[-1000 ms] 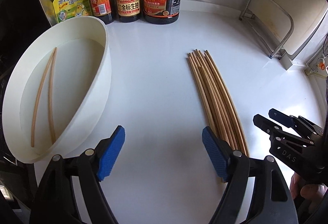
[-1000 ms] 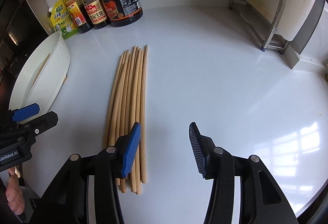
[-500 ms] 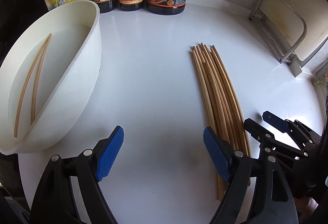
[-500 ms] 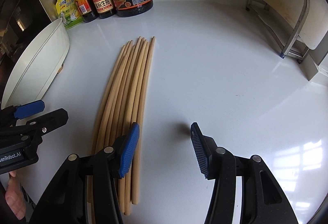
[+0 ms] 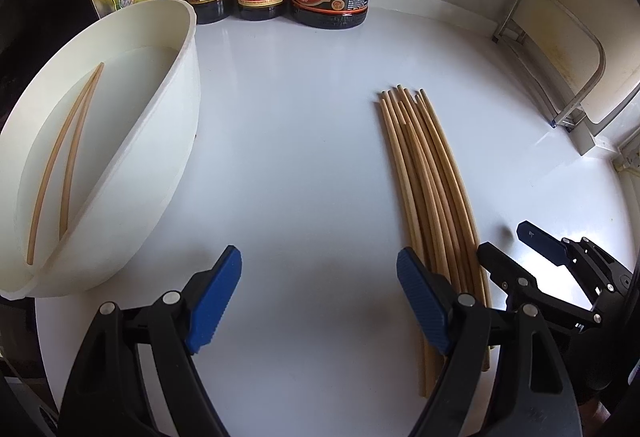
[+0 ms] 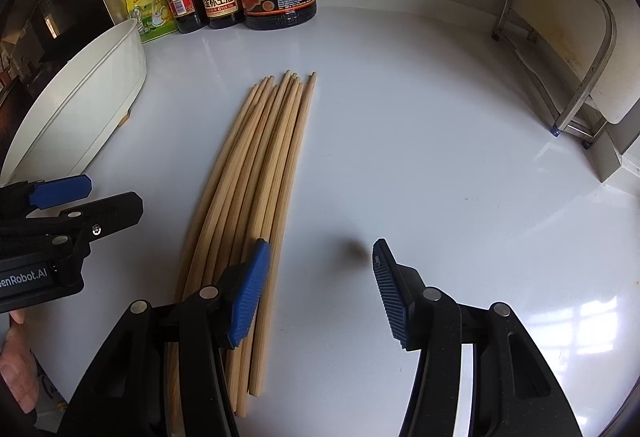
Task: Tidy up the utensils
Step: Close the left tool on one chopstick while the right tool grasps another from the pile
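While both grippers [image 5: 319, 301] [image 6: 320, 289] hover empty, fingers apart: chopsticks [image 6: 256, 197] light, stiff, roll easily; pinch near ends, move to tub [image 5: 168, 141].

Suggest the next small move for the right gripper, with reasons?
Probably shift the right gripper sideways over the chopstick bundle and lower it. Its jaws stand open on bare counter beside the bundle; two chopsticks already lie in the white tub.

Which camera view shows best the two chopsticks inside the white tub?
The left wrist view: it looks into the white tub, where the two chopsticks lie side by side on its floor. The right wrist view shows only the tub's outer wall; the chopsticks are hidden.
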### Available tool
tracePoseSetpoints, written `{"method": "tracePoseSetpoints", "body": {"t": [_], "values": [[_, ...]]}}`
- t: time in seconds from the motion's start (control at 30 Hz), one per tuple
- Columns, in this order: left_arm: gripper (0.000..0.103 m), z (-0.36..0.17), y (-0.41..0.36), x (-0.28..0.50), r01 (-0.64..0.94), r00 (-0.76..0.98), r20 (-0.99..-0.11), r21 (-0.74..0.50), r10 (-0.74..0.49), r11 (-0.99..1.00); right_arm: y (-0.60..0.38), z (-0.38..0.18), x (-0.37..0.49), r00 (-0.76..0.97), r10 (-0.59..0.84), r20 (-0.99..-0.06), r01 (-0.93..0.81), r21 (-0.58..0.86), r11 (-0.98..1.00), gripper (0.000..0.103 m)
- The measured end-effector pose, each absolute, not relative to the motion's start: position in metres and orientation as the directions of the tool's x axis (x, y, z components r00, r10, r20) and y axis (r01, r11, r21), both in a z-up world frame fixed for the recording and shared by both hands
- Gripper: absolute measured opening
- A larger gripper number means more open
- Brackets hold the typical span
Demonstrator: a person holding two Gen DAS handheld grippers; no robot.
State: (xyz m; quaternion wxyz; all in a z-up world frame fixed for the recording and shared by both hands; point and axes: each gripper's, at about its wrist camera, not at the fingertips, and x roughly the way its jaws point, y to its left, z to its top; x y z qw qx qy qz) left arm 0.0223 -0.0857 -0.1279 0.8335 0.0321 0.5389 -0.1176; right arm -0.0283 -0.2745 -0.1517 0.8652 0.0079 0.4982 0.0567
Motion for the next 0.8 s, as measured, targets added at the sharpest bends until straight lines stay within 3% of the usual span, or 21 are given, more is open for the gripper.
{"method": "tracePoseSetpoints", "body": {"t": [0.8], "values": [[0.079, -0.139, -0.105, 0.018, 0.267, 0.373, -0.912, -0.07, -0.17, 0.961, -0.288, -0.155, -0.029, 0.51, 0.088, -0.855, -0.063, 0.065, 0.996, 0.051]]}}
